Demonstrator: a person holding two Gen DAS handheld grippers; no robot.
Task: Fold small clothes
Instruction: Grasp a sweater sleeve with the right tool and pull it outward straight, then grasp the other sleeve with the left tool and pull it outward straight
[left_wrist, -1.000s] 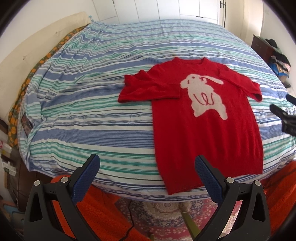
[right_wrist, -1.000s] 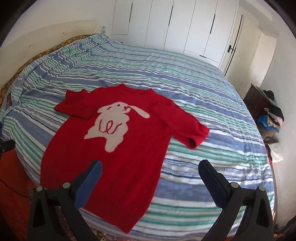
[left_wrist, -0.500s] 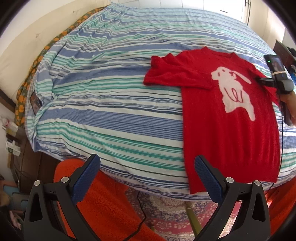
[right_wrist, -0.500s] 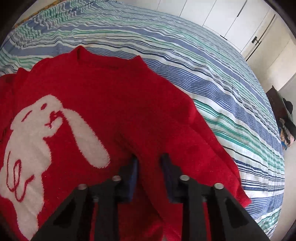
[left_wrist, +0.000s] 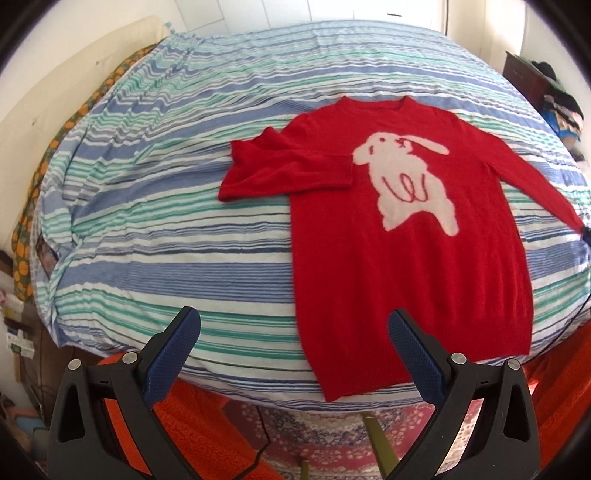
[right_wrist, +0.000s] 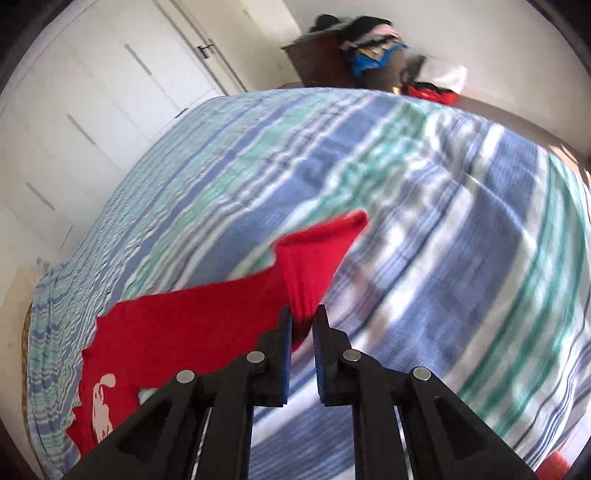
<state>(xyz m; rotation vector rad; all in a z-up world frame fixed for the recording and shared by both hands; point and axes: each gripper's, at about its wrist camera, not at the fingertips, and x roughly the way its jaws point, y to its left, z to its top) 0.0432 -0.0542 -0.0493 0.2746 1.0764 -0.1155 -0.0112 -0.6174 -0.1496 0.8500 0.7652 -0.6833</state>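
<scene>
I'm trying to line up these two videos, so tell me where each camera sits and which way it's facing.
Left wrist: on the left gripper, beyond the bed's near edge, facing down across it at the sweater; its open fingers show.
Right wrist: on the right gripper, rolled, facing the bed's far corner; its fingers clamp the sleeve.
Shared: the sweater, the bed, the right gripper.

A wide bed (left_wrist: 184, 229) filled the room, spread with a sheet striped blue, green and white. Behind its far edge stood white panelled cupboard doors (right_wrist: 110, 110) — plain, with slim handles. Past the bed's right edge a dark wooden chest (right_wrist: 317, 59) bore a heap of clothes (right_wrist: 369, 40). An orange blanket (left_wrist: 207, 424) and a patterned rug (left_wrist: 314, 435) covered the floor at the near edge; daylight fell softly — the walls pale.
</scene>
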